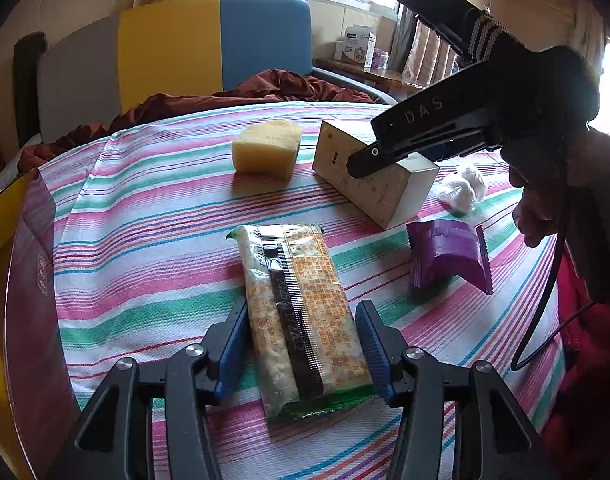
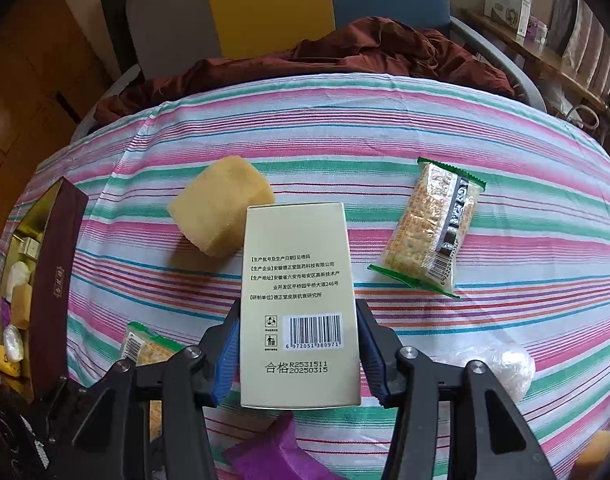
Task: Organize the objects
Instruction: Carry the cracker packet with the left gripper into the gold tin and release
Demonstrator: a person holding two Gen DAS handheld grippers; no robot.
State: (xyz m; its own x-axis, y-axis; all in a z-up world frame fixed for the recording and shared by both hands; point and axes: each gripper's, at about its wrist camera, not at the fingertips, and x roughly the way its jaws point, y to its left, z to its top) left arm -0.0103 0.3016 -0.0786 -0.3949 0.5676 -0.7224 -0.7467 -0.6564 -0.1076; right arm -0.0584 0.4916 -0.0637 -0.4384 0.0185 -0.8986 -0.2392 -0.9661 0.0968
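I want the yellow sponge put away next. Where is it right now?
The yellow sponge lies on the striped tablecloth, in the left wrist view left of the cream box; in the right wrist view it sits just behind that box's upper left corner.

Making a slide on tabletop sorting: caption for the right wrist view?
Right tool grips a cream barcoded box above a striped cloth, with sponge and snack packet beyond.

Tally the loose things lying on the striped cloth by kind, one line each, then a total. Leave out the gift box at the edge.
Cracker packets: 2 (one in left gripper, one apart)
Cream carton, in right gripper: 1
Yellow sponge: 1
Purple packet: 1
White wad: 1
Total: 6
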